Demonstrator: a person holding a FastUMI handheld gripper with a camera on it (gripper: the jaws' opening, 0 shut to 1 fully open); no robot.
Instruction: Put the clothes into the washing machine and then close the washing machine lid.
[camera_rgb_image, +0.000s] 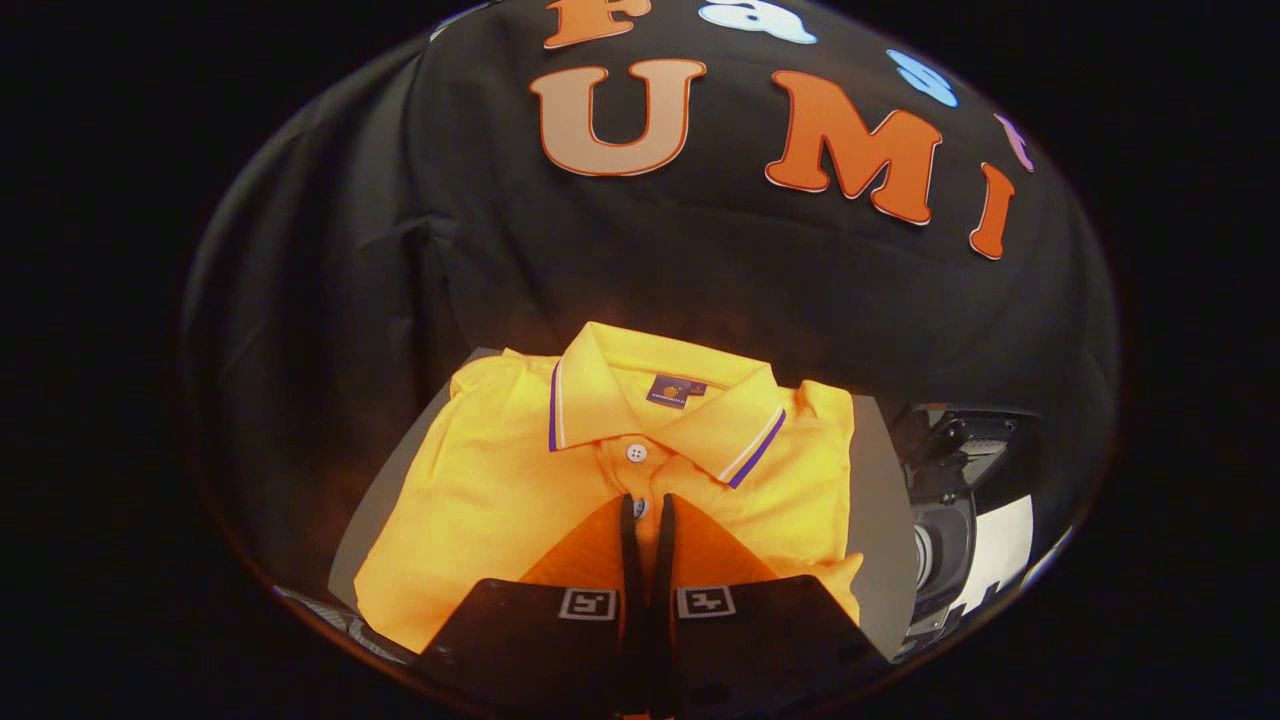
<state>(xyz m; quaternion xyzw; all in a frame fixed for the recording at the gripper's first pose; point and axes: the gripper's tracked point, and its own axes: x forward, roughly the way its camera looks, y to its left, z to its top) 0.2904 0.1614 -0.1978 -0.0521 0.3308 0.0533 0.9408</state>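
We see a folded yellow polo shirt (520, 480) lying flat on a grey surface (880, 520), collar turned away from us. The collar (660, 405) carries a purple and white stripe along its edge, with a small dark label inside the neck and a white button (637, 453) just below it on the placket.

We see the gripper (648, 515) directly over the shirt front. Its fingers (628, 540) stand almost closed, with only a narrow slit between them. The tips sit at the placket just below the button, and a thin strip of yellow cloth shows in the slit. We cannot tell whether the fingers actually pinch the fabric or merely rest against it.

To the right of the shirt, beyond the edge of the grey surface, we see part of the washing machine (960, 520), with dark and white parts. We cannot tell the position of its lid.
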